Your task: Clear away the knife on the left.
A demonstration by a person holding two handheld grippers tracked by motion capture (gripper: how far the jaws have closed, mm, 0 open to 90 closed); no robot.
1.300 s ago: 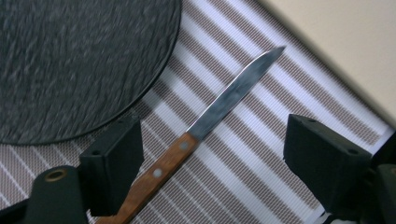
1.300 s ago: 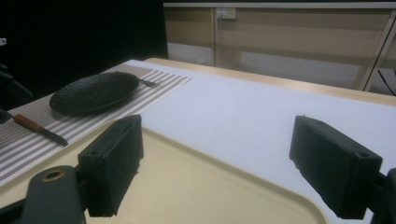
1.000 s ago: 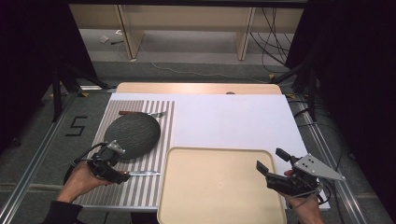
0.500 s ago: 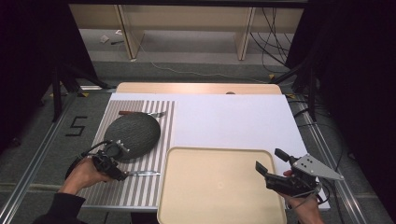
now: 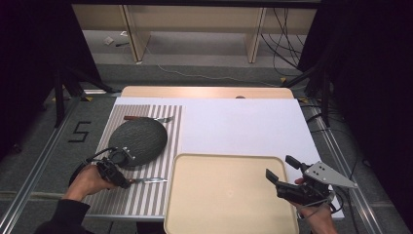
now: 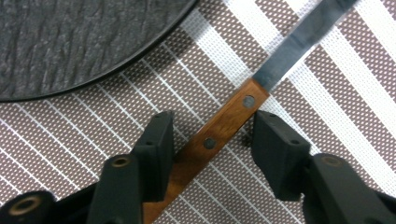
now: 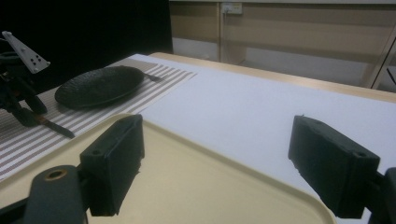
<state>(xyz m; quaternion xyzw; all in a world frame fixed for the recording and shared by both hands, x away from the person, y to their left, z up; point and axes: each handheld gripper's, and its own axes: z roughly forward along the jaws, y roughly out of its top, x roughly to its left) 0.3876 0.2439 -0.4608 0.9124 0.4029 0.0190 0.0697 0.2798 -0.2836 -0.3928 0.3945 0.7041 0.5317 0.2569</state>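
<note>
A knife (image 5: 148, 181) with a wooden handle (image 6: 219, 130) lies on the striped placemat (image 5: 146, 204), just in front of a dark textured plate (image 5: 138, 141). My left gripper (image 5: 124, 184) points down at the handle. Its jaws have just been closing and stand on either side of the handle. One finger (image 6: 156, 149) is against the wood, while a gap remains at the other finger (image 6: 275, 154). My right gripper (image 5: 281, 168) hovers open over the right edge of the beige tray (image 5: 229, 195), with nothing between its fingers.
A second wooden-handled utensil (image 5: 148, 118) lies on the placemat behind the plate. A white sheet (image 5: 243, 126) covers the table right of the placemat. The bare tray (image 7: 201, 186) fills the near middle. The table's wooden far edge (image 5: 204, 91) shows beyond.
The left gripper's jaws have narrowed around the knife handle and the hand has shifted slightly. The right gripper, tray, plate and knife have stayed where they were.
</note>
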